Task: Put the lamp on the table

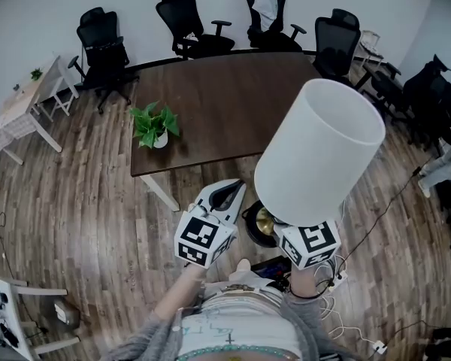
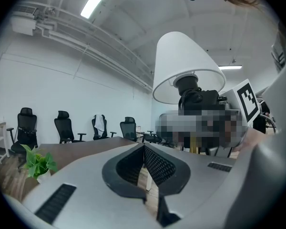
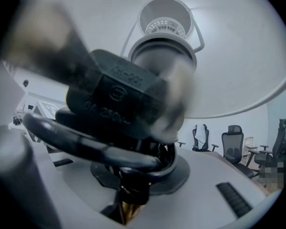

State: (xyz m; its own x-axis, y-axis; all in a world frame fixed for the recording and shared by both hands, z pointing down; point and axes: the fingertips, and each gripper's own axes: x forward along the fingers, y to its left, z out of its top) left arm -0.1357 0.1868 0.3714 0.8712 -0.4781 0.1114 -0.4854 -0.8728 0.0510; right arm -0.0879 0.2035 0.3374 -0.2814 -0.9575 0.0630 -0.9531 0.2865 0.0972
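The lamp (image 1: 319,153) hangs roughly upright in the air, shade on top, short of the bench (image 1: 225,111) ahead. The right gripper (image 3: 128,194) has its jaws clamped on the lamp's stem under the shade. Just beside it, the left gripper (image 2: 145,168) has its jaws pressed together on nothing.

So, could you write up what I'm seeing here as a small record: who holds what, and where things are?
carried item: lamp with a white shade, above the wood floor, not yet on the table
right gripper: shut on the lamp below its shade, dark cord bundled there
left gripper: shut, empty
table: dark wood, ahead of the person
on table: potted plant near the front left corner
around table: black office chairs
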